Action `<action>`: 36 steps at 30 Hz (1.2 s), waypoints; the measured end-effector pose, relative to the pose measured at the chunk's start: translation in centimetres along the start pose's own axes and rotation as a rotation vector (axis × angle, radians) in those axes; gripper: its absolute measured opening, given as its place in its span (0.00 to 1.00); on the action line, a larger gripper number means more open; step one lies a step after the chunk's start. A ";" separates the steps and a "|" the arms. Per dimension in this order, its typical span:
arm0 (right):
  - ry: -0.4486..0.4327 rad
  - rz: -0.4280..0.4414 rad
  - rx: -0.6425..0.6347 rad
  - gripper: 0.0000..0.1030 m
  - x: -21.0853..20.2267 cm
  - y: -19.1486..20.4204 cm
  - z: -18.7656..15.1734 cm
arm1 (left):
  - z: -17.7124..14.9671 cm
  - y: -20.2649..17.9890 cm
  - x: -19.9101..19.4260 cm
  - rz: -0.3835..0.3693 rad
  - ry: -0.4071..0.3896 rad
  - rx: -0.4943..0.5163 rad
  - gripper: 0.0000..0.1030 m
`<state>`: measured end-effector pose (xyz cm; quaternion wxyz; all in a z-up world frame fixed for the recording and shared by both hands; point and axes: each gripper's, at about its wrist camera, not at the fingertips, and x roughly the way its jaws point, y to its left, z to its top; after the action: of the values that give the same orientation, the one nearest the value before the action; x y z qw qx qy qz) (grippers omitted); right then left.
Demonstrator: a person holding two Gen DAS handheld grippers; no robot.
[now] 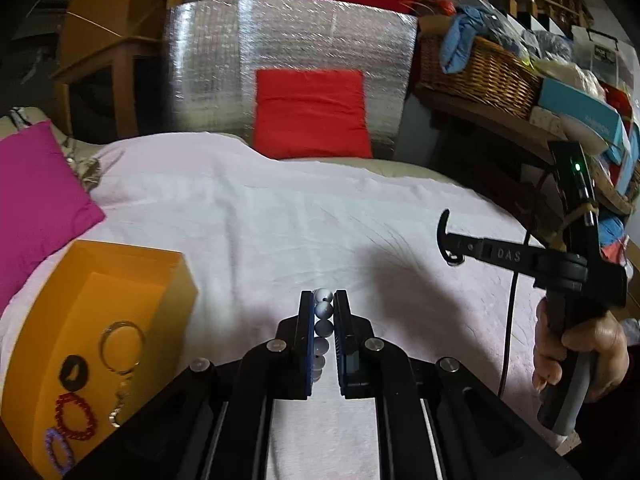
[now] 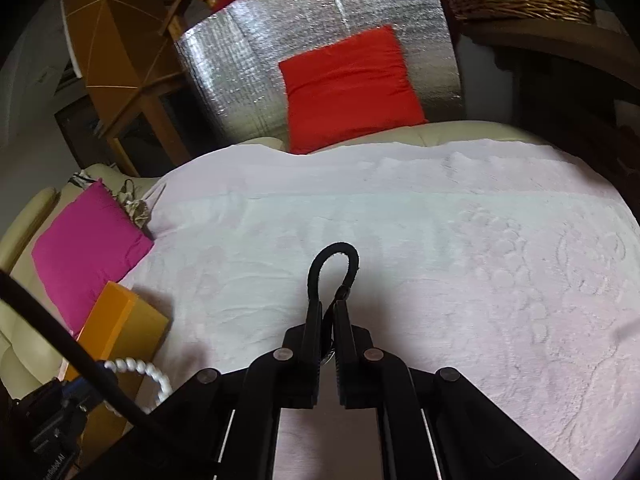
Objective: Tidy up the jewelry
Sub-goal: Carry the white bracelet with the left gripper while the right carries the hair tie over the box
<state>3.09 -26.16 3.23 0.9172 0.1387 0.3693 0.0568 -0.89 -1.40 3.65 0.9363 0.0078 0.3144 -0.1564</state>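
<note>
Bead bracelet point(image 1: 323, 322), pale grey-white round beads on a cord, pinched between the fingers of my left tongs point(image 1: 324, 300); the rest of its loop point(image 2: 138, 376) hangs below, seen from the right wrist. I judge it light, limp along the cord, hard and smooth at each bead, so it may roll or slip out of a flat grip. Hold is best taken across one bead or in the gap between two, as here.

Black band point(image 2: 334, 270), a soft narrow loop, clamped at its base by my right tongs point(image 2: 328, 304), pressed together on it. I judge it light, floppy and easy to grip anywhere; part of it is hidden between the jaws.

Orange box point(image 1: 120, 264), open, to my left on the white towel point(image 1: 280, 208), just beside the left tongs. It holds a red bead bracelet point(image 1: 76, 416), a purple one point(image 1: 58, 450), a black ring-shaped piece point(image 1: 73, 372) and a metal ring with chain point(image 1: 122, 344).

Pink cushion point(image 1: 36, 200) lies beyond the box.
</note>
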 end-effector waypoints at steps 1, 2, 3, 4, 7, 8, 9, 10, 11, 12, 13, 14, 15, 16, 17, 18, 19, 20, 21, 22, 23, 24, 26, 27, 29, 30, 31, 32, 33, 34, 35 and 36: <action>-0.001 0.006 -0.006 0.06 0.0 0.4 -0.1 | 0.0 0.3 -0.3 0.009 -0.007 -0.005 0.09; -0.003 0.010 -0.013 0.06 0.0 0.8 -0.1 | 0.0 0.7 -0.6 0.018 -0.012 -0.009 0.09; -0.005 0.014 -0.020 0.06 0.0 1.2 -0.2 | 0.0 0.9 -0.9 0.025 -0.017 -0.013 0.09; -0.007 0.018 -0.024 0.06 0.0 1.6 -0.3 | 0.0 1.2 -1.1 0.029 -0.021 -0.016 0.09; -0.016 0.030 -0.042 0.06 0.0 2.8 -0.6 | -0.1 2.0 -1.8 0.062 -0.035 -0.019 0.09; -0.017 0.033 -0.046 0.06 0.0 3.1 -0.7 | -0.1 2.2 -2.0 0.065 -0.038 -0.023 0.09; -0.017 0.039 -0.052 0.06 0.0 3.6 -0.8 | -0.1 2.4 -2.2 0.067 -0.042 -0.027 0.09; -0.018 0.045 -0.057 0.06 0.0 4.0 -0.9 | -0.1 2.8 -2.5 0.073 -0.047 -0.031 0.09; -0.020 0.049 -0.066 0.06 0.0 4.4 -1.0 | -0.1 2.9 -2.6 0.079 -0.050 -0.032 0.09; -0.022 0.052 -0.076 0.06 0.0 4.9 -1.2 | -0.1 3.2 -2.8 0.087 -0.055 -0.034 0.09; -0.022 0.057 -0.085 0.06 0.1 5.4 -1.3 | -0.1 3.5 -3.1 0.092 -0.060 -0.039 0.09; -0.021 0.064 -0.091 0.06 0.1 5.8 -1.4 | -0.1 3.7 -3.3 0.094 -0.064 -0.044 0.09; -0.023 0.072 -0.101 0.06 0.1 6.3 -1.5 | -0.1 4.1 -3.5 0.099 -0.070 -0.050 0.09; -0.027 0.078 -0.112 0.06 0.0 6.9 -1.6 | -0.1 4.3 -3.8 0.104 -0.075 -0.053 0.09; -0.030 0.088 -0.122 0.06 -0.1 7.5 -1.7 | -0.2 4.6 -4.1 0.109 -0.082 -0.057 0.09; -0.033 0.096 -0.131 0.06 -0.1 7.9 -1.8 | -0.2 4.9 -4.4 0.114 -0.090 -0.060 0.09; -0.036 0.103 -0.141 0.06 -0.1 8.5 -1.9 | -0.1 5.1 -4.5 0.118 -0.095 -0.064 0.09; -0.040 0.111 -0.154 0.06 -0.2 9.1 -2.1 | -0.1 5.5 -4.8 0.124 -0.101 -0.069 0.09; -0.041 0.119 -0.165 0.06 -0.2 9.7 -2.2 | -0.2 5.7 -5.0 0.129 -0.106 -0.073 0.09; -0.041 0.129 -0.173 0.06 -0.1 10.3 -2.3 | -0.2 6.1 -5.4 0.135 -0.114 -0.078 0.09; -0.041 0.135 -0.180 0.06 -0.1 10.8 -2.4 | -0.3 6.4 -5.6 0.139 -0.119 -0.082 0.09; -0.043 0.142 -0.194 0.06 -0.1 11.5 -2.6 | -0.4 6.9 -6.0 0.144 -0.127 -0.090 0.09; -0.044 0.155 -0.214 0.06 -0.1 12.7 -2.9 | -0.6 7.7 -6.7 0.159 -0.139 -0.102 0.09; -0.045 0.163 -0.222 0.06 -0.1 13.3 -3.1 | -0.7 8.1 -7.0 0.169 -0.145 -0.107 0.09; -0.046 0.174 -0.238 0.06 -0.1 14.4 -3.4 | -1.0 9.0 -7.6 0.187 -0.153 -0.115 0.09; -0.044 0.181 -0.246 0.06 -0.1 15.0 -3.6 | -1.1 9.5 -7.9 0.196 -0.157 -0.121 0.09; -0.042 0.187 -0.251 0.06 0.0 15.5 -3.8 | -1.3 10.0 -8.2 0.203 -0.160 -0.127 0.09; -0.042 0.194 -0.257 0.06 0.0 16.0 -3.9 | -1.4 10.6 -8.5 0.212 -0.164 -0.135 0.09; -0.042 0.199 -0.264 0.06 0.0 16.5 -4.0 | -1.6 11.1 -8.8 0.221 -0.167 -0.142 0.09; -0.042 0.205 -0.271 0.06 0.0 17.1 -4.2 | -1.8 11.6 -9.1 0.228 -0.168 -0.148 0.09; -0.041 0.212 -0.275 0.06 0.0 17.7 -4.4 | -1.9 12.0 -9.3 0.237 -0.170 -0.154 0.09; -0.041 0.219 -0.281 0.06 0.1 18.3 -4.5 | -2.2 12.7 -9.6 0.249 -0.172 -0.161 0.09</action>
<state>-0.02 -7.74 5.49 0.9232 0.0499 0.3214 0.2046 -5.68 13.66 6.52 0.9695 -0.0419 0.2412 -0.0138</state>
